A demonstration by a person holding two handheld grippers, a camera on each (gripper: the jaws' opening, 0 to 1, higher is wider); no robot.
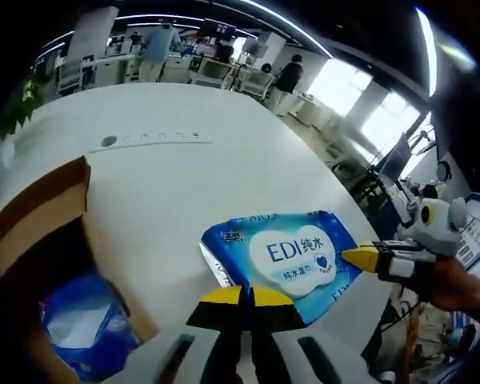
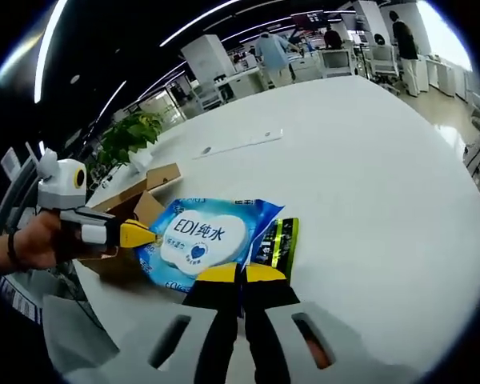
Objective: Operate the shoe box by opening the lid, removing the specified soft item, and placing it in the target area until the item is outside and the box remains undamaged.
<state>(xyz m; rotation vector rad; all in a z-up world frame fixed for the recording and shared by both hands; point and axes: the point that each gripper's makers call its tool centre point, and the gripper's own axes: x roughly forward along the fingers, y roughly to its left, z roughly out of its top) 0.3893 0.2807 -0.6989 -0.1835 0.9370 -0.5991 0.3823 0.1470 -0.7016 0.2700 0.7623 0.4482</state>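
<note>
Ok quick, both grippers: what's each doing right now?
Left gripper: shut, holding nothing, at the wet wipes pack edge.
Right gripper: shut, also empty.

A: What carries it all?
B: A broad white table point(image 2: 384, 152), smooth and glossy.

A: What lies on it?
B: An open cardboard shoe box point(image 1: 44, 208) at the edge, holding a blue-and-white bag point(image 1: 84, 324). Just beside the box, a blue wet-wipes pack point(image 2: 200, 236) lies flat on the tabletop.

A: Anything else?
B: A dark packet with yellow-green print point(image 2: 276, 240), touching the pack's far side, and a thin strip point(image 2: 240, 144) farther off.
</note>
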